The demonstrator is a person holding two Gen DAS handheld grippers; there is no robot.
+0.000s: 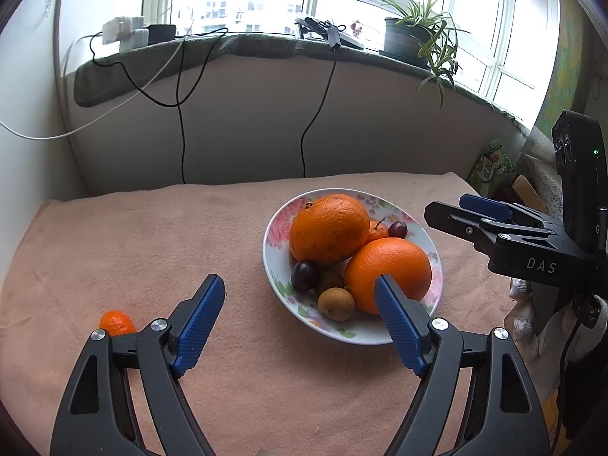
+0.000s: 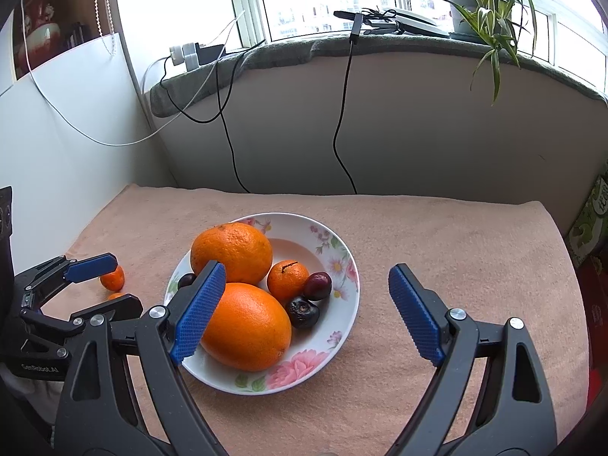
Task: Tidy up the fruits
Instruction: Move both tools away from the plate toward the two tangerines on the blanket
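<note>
Both pairs of fingers were held wide apart with nothing between them: the left gripper point(image 1: 300, 296) and the right gripper point(image 2: 307, 288) were each seen poised above the peach cloth point(image 1: 133, 235), tilted down toward the flowered plate point(image 2: 334, 250).

On the plate were gathered two large oranges point(image 2: 231, 252) point(image 2: 247, 326), a small mandarin point(image 2: 287, 280), dark cherries point(image 2: 317, 285) and, in the left wrist view, two brownish round fruits point(image 1: 336, 304). One fruit was left off the plate: a small tangerine point(image 1: 116, 322), lying on the cloth well to the left of the plate. A second orange scrap (too hidden to be named) was glimpsed just below it in the right wrist view.

That stray tangerine was judged to be the piece on which the coming move would turn. It lay beside the outer, left finger point(image 1: 201, 319) of the left gripper, slightly nearer the camera than the fingertip, so it was outside the open span and not ahead of it. The left hand was clearly the nearer one; the right gripper was separated from the fruit by the whole plate. The fruit looked slightly oval, its long axis running roughly across the left view, so a swing leftward and a small retreat would probably be needed before closing.
</note>
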